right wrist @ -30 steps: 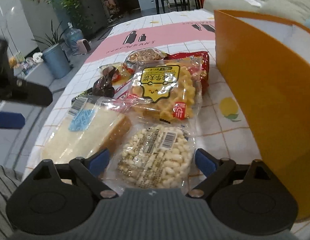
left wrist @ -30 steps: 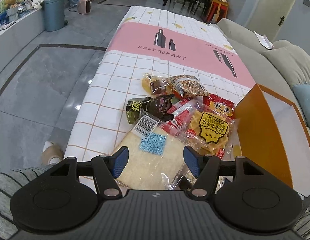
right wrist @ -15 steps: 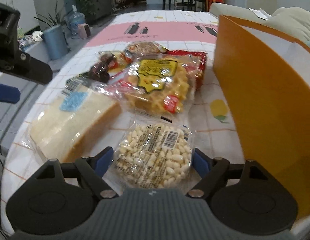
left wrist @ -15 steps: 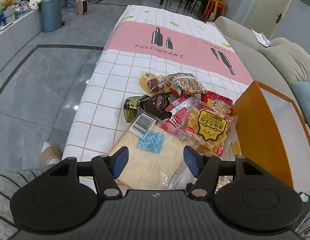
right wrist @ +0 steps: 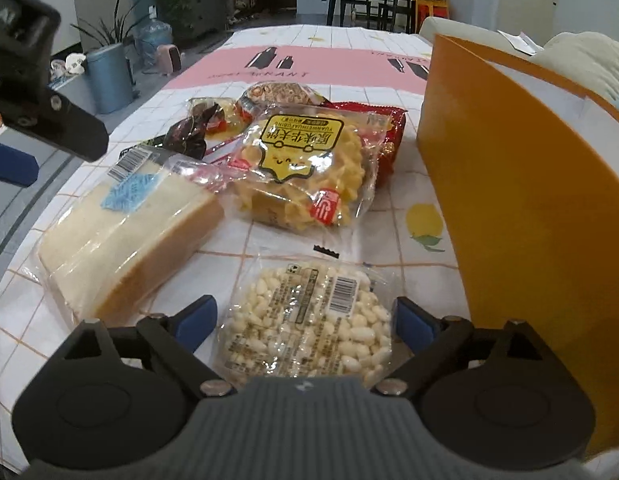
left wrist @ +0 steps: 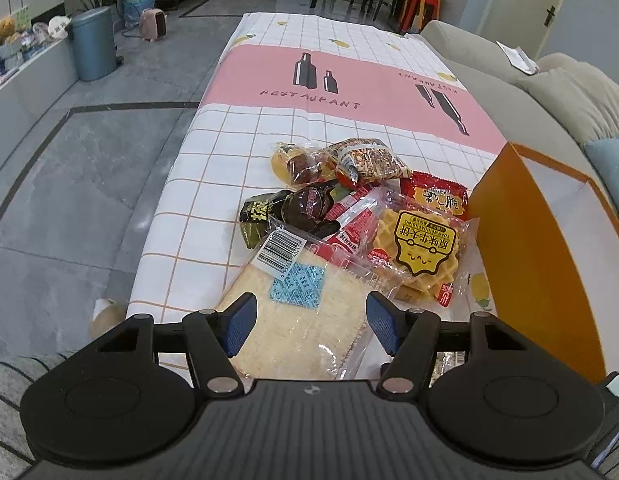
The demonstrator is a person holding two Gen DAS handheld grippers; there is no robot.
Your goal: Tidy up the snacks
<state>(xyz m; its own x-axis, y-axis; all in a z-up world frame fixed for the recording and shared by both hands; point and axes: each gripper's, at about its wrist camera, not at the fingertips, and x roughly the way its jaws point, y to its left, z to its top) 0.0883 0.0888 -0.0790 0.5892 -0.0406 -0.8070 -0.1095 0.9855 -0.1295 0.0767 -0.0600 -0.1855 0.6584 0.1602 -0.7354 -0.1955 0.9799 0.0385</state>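
- Right now your right tongs (right wrist: 305,322) sit at the bottom of the right wrist frame, spread wide and opening, with the round puffed-rice cake pack (right wrist: 309,322) between the blue pads; the pads do not press on it.
- Your left tongs (left wrist: 307,322) fill the bottom of the left wrist frame, standing apart and clamped on nothing, above the near end of the bagged sliced bread (left wrist: 305,320).
- That bread lies on the bench (left wrist: 213,184), lower centre of the left frame and centre left of the right one, with a barcode label and a blue sticker on its far end.
- Just past it, at mid-frame, you have the waffle pack (left wrist: 421,252) with its yellow label, resting partly on a red packet (left wrist: 439,196) behind it.
- Left of the waffles lie a red-and-white wrapper (left wrist: 349,222), a dark round sweet (left wrist: 307,208) and a black-and-yellow packet (left wrist: 257,214), all touching in one heap.
- Farther up sit a small bag of mixed pastries (left wrist: 297,164) and a nut or seed bar (left wrist: 367,160), side by side.
- The orange box (left wrist: 521,240) stands open along the right edge of both frames, just beside the heap.
- Beyond, the checked cloth turns into a pink band with bottle prints; a grey sofa (left wrist: 509,92) runs up the right, and a blue bin (left wrist: 91,44) stands upper left.
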